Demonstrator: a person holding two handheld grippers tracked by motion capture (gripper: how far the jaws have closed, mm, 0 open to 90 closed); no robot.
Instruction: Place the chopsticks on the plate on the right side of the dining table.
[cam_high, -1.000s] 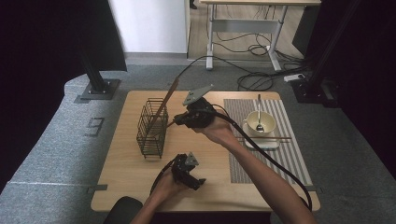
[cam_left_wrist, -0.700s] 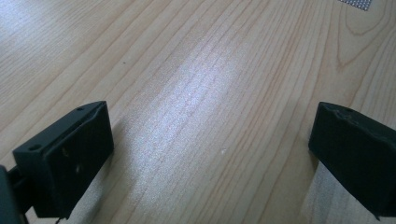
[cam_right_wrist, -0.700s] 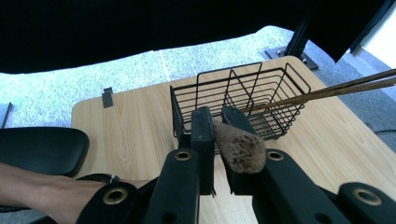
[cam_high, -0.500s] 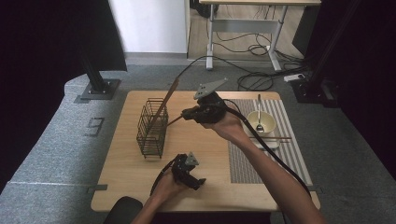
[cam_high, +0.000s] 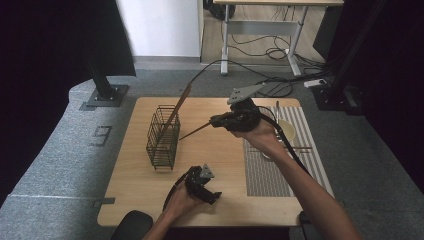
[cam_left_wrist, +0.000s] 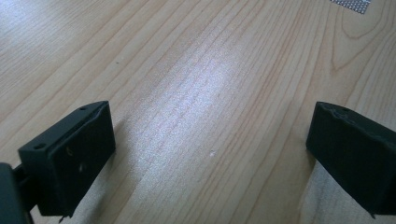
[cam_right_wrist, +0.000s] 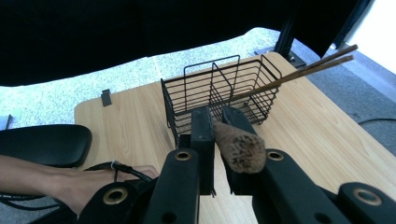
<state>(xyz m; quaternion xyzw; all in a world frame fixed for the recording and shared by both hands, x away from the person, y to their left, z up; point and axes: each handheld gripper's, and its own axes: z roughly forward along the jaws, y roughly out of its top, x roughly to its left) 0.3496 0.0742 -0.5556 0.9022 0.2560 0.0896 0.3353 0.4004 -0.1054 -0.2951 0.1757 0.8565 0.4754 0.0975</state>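
Right gripper (cam_high: 216, 120): its jaws are closing tight on the thick end of a wooden chopstick (cam_right_wrist: 238, 145), which is pointing left and down towards the wire basket (cam_high: 163, 135).
Chopstick in the high view (cam_high: 195, 131): it is hanging in the air above the table (cam_high: 135, 195), its tip just right of the basket.
Handling: it is looking light, stiff and thin, so it is likely to pivot between the pads; gripping the thick end gives the most purchase and leaves the tip free for aiming.
Basket contents: two chopsticks (cam_right_wrist: 299, 70) are leaning out over the far rim.
Left gripper (cam_high: 202, 186): it is resting on the table near the front edge, jaws spread wide, holding nothing.
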